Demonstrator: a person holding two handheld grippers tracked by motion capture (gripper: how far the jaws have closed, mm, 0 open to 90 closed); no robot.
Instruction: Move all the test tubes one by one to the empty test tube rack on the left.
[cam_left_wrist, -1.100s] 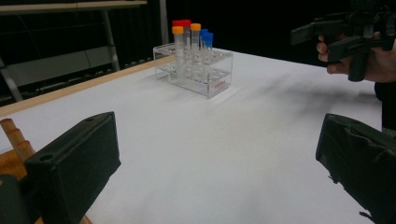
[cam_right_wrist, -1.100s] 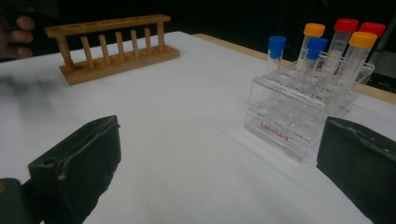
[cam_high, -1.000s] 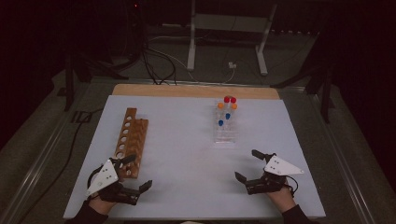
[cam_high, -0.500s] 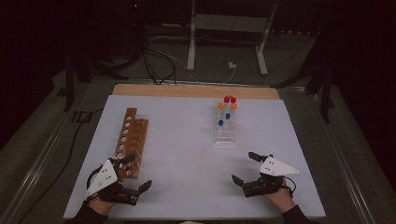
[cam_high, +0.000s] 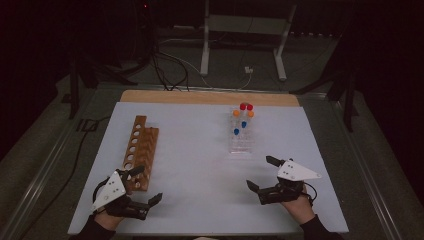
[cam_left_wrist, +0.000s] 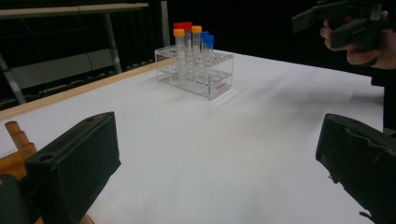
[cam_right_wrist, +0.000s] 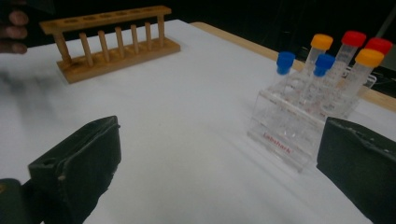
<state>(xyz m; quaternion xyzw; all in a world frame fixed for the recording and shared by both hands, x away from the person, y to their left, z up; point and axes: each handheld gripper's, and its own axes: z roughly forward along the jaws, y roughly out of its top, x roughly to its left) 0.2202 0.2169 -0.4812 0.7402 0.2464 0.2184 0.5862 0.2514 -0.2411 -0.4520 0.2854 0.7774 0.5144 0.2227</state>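
Both grippers gape wide and empty — left gripper (cam_high: 142, 187) beside the wooden rack (cam_high: 139, 150), right gripper (cam_high: 261, 174) near the clear tube rack (cam_high: 240, 145).

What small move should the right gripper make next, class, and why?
Probably reach forward to the clear plastic rack. The right gripper is open and holds nothing, the capped tubes stand just ahead of it, and the wooden rack has free holes.

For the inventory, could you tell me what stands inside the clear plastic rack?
The clear plastic rack holds six capped tubes: two red, two orange, two blue. Their contents cannot be made out.
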